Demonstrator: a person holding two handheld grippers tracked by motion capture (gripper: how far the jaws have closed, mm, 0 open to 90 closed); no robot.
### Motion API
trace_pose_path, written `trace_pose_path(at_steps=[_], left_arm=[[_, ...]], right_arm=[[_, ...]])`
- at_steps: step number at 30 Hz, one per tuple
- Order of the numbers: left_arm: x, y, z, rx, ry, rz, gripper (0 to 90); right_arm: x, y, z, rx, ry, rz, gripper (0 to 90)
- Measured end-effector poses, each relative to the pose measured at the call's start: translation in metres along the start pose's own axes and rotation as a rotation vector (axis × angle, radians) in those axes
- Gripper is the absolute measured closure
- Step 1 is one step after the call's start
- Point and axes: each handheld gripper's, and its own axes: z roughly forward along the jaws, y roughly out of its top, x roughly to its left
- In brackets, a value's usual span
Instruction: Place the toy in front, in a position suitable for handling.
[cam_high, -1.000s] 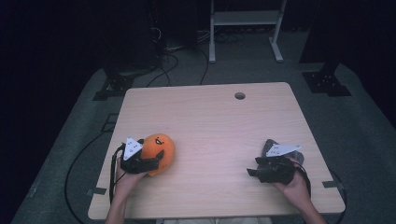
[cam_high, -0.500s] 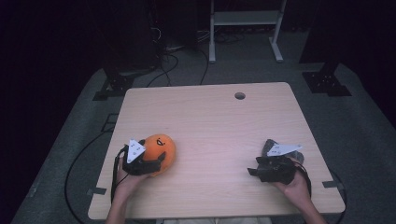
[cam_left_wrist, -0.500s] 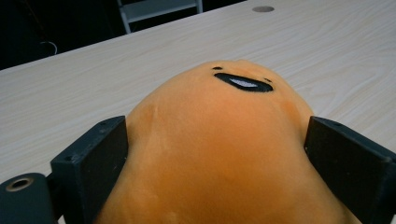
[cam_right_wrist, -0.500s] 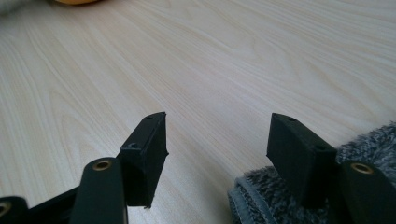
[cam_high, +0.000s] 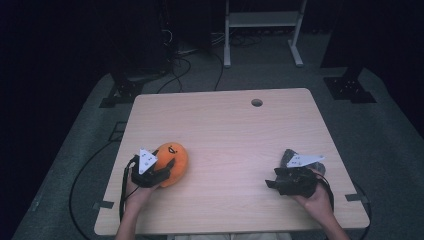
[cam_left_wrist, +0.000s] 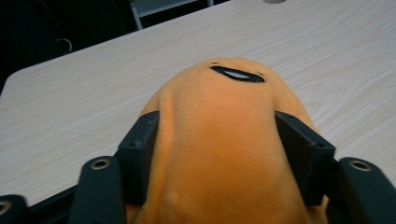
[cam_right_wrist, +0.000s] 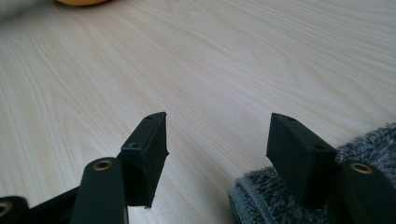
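1 grey cloth (cam_high: 289, 158) under right hand-held gripper (cam_high: 271, 183), table (cam_high: 235, 130)

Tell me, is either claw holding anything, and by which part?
The left claw has just closed on the orange plush, squeezing its soft body from both sides behind the face. The right claw stands open, with nothing between its jaws.

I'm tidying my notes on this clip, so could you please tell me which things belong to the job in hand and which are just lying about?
In the job:
- orange plush toy
- left gripper, jaws just closed, pressing the toy's sides

Lying about:
- grey fuzzy cloth beside the right gripper, which is open
- wooden table
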Motion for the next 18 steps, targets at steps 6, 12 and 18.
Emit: trace_pose_path(at_steps=[6, 12, 18], left_arm=[[0.0003, 0.0022, -0.0021, -0.023, 0.006, -0.012, 44.2], [0.0046, 0.0025, -0.0042, -0.052, 0.001, -0.079, 45.1], [0.0063, 0.0057, -0.0100, -0.110, -0.030, -0.150, 45.2]], right_arm=[[-0.0002, 0.0001, -0.0010, -0.004, 0.001, -0.001, 36.8], [-0.0011, 0.0000, -0.0015, -0.005, 0.004, 0.004, 36.8], [-0.0013, 0.0004, -0.0016, -0.009, 0.002, 0.004, 36.8]])
